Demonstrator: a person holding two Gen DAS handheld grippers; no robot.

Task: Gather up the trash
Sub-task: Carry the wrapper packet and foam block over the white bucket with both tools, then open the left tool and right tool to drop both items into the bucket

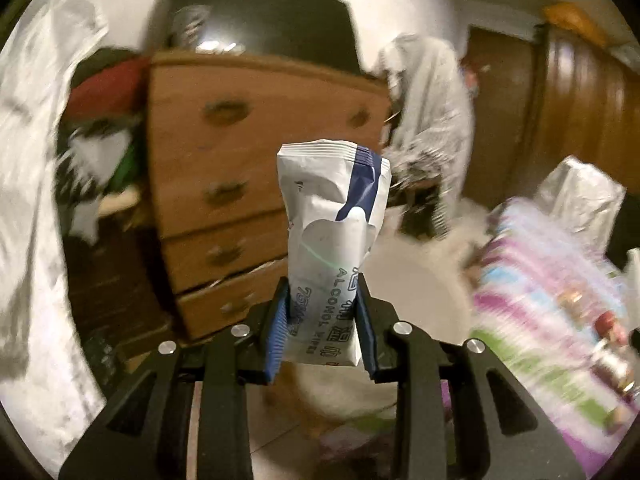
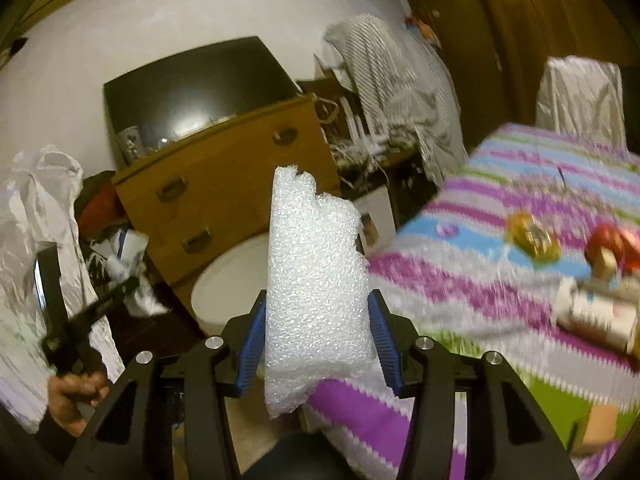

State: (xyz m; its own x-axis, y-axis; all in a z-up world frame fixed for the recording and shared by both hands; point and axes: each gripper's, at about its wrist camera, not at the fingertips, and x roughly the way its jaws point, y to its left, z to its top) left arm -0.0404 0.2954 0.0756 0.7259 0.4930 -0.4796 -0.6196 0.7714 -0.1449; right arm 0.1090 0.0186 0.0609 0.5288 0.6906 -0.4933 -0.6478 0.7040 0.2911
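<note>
My left gripper [image 1: 322, 292] is shut on a white and blue alcohol wipes packet [image 1: 334, 216], held upright in the air in front of a wooden dresser [image 1: 240, 184]. My right gripper [image 2: 316, 304] is shut on a white foam packing sheet [image 2: 316, 276], held upright beside the table edge. The left gripper also shows in the right wrist view [image 2: 120, 288] at the left, held by a hand, with the packet [image 2: 130, 246] in it. A large white plastic bag [image 2: 36, 248] hangs at the far left, next to the left gripper.
A table with a striped purple, blue and green cloth [image 2: 500, 280] stands at the right, carrying jars and boxes [image 2: 600, 280]. A round white stool [image 2: 232, 284] sits by the dresser. A dark screen [image 2: 192, 88] rests on top. Clothes [image 2: 392, 80] hang behind.
</note>
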